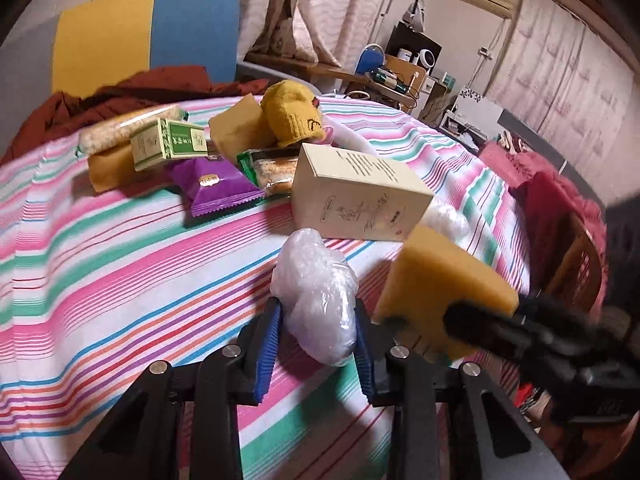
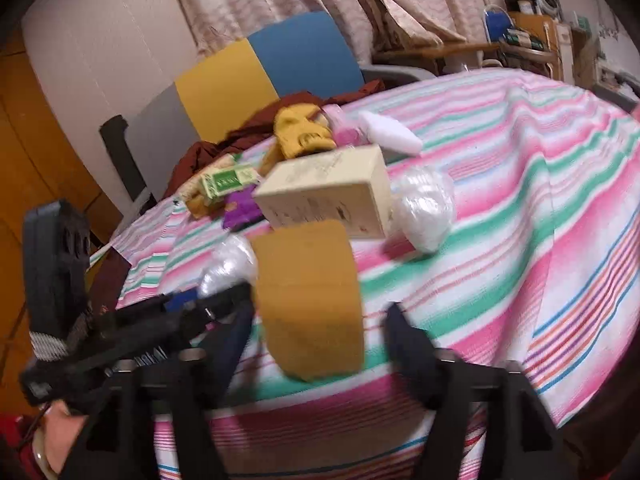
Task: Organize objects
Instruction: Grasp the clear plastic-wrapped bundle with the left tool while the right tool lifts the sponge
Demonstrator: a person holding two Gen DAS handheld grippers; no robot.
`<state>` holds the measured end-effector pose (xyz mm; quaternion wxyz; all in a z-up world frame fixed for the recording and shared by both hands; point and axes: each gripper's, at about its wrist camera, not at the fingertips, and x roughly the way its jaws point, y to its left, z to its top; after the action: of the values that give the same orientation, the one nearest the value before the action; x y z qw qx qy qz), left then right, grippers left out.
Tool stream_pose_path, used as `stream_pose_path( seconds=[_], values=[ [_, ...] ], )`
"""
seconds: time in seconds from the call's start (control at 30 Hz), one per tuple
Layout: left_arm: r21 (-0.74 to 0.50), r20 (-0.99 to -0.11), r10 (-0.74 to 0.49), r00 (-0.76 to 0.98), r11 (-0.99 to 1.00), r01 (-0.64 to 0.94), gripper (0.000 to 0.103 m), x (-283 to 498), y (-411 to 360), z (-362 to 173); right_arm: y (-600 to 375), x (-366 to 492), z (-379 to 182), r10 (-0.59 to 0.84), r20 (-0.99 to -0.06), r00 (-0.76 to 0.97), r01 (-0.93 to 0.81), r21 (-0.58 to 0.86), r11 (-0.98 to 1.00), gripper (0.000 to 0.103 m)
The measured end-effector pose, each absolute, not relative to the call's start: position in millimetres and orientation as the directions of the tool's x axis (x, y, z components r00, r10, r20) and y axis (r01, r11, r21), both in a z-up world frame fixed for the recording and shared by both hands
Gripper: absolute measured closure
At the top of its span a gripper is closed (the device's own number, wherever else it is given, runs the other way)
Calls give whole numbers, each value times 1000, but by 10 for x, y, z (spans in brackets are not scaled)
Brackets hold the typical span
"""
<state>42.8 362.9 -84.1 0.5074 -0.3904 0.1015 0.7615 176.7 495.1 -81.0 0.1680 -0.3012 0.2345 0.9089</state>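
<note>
Crinkled clear plastic, a wrapped bundle [image 1: 316,300], sits clamped between your left gripper [image 1: 316,344] pads, its long axis running straight ahead along the fingers. Your right gripper [image 2: 316,344] stands apart around one yellow sponge [image 2: 310,300], pads not pressing it. Ahead lie one cream box [image 1: 356,196] and a second plastic bundle [image 2: 424,216], plain only in the right view; only the left view shows the purple packet [image 1: 216,188] whole.

Pale patterned curtains [image 1: 320,12] line the far wall. A blue and yellow chair [image 1: 148,36] stands behind the striped tablecloth [image 1: 120,280]. A cluttered shelf [image 1: 404,72] sits far right.
</note>
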Motion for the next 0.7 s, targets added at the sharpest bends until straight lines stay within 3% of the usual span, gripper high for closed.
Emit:
stream_pose_path(
  seconds=[0.17,0.2,0.23,0.33,0.7],
  values=[
    [-293,-675,720,-162,-464,-836,71,369,3500,-872,4961,1649,-741,204,-626,-753,-450,264,-853,24],
    [-295,-674,721,-162,-463,-835,71,366,3495,-890,4975,1622,-755,199,-632,-749,-452,267,-851,29],
    [-292,-672,722,-165,-464,-837,71,372,3481,-894,4985,1589,-776,194,-641,-742,-454,269,-849,41],
    [-284,-669,723,-174,-465,-839,71,407,3465,-898,4951,1542,-824,191,-663,-724,-456,253,-853,55],
    [-378,-659,731,-176,-525,-763,71,476,2951,-812,4635,1469,-580,151,-647,-747,-385,236,-892,57]
  ],
)
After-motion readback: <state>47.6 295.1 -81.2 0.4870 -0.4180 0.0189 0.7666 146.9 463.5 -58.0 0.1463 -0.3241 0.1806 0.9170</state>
